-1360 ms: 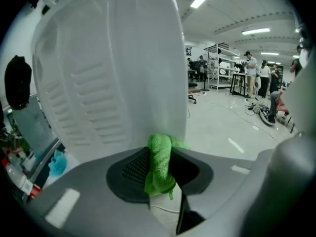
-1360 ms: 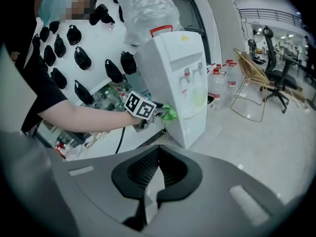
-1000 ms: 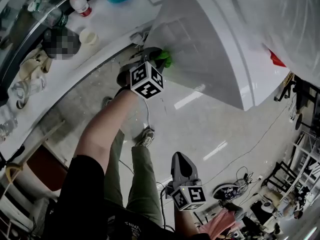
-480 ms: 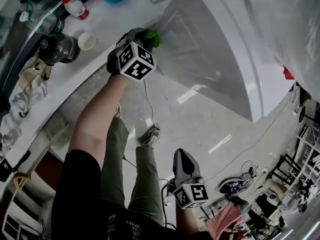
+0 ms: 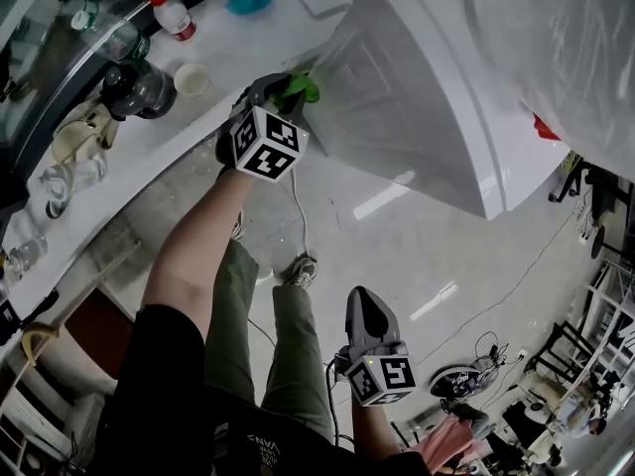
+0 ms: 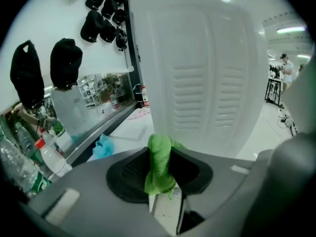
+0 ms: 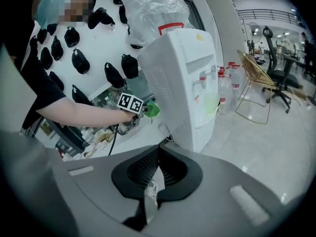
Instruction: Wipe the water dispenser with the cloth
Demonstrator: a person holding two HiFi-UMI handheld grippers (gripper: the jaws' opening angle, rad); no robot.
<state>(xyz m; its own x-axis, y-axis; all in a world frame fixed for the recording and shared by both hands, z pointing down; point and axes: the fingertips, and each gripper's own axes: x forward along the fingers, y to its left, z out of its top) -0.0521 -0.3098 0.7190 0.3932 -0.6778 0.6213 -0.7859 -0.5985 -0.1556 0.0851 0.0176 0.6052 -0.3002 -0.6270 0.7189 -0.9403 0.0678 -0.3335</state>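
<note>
1. Left gripper (image 6: 161, 176) pinches a green cloth (image 6: 159, 154) tight between its pads, and a wad of it pokes out past the tips. In the head view the gripper sits at 11 o'clock, right by the water dispenser (image 5: 427, 97).
2. Right gripper (image 7: 158, 154) has its jaws drawn together on nothing. It hangs low at 6 o'clock in the head view, well apart from the work.
3. The dispenser fills 12 to 2 o'clock in the head view, and the left gripper view faces its slatted panel at 12 to 1 o'clock. The right gripper view puts the cloth just beside the panel's near edge. I cannot tell whether it touches.
4. The step in hand looks like the wipe of that panel, at the end closest to the counter (image 5: 223, 53). The next move probably calls for pressing the wad flat on the slats and sweeping toward 3 o'clock. The pinch needs to stay firm so the ridges do not drag the cloth out.
5. Room is tight at 9 to 10 o'clock. The counter's edge runs just beside the gripper there, with a cup (image 5: 192, 77) and a red-capped bottle (image 5: 172, 12) near it.
6. A cable (image 5: 295, 201) hangs at 6 o'clock under the gripper and could catch on a downward stroke.
7. The open side lies at 3 to 5 o'clock, along the panel and over bare floor (image 5: 417, 256)
</note>
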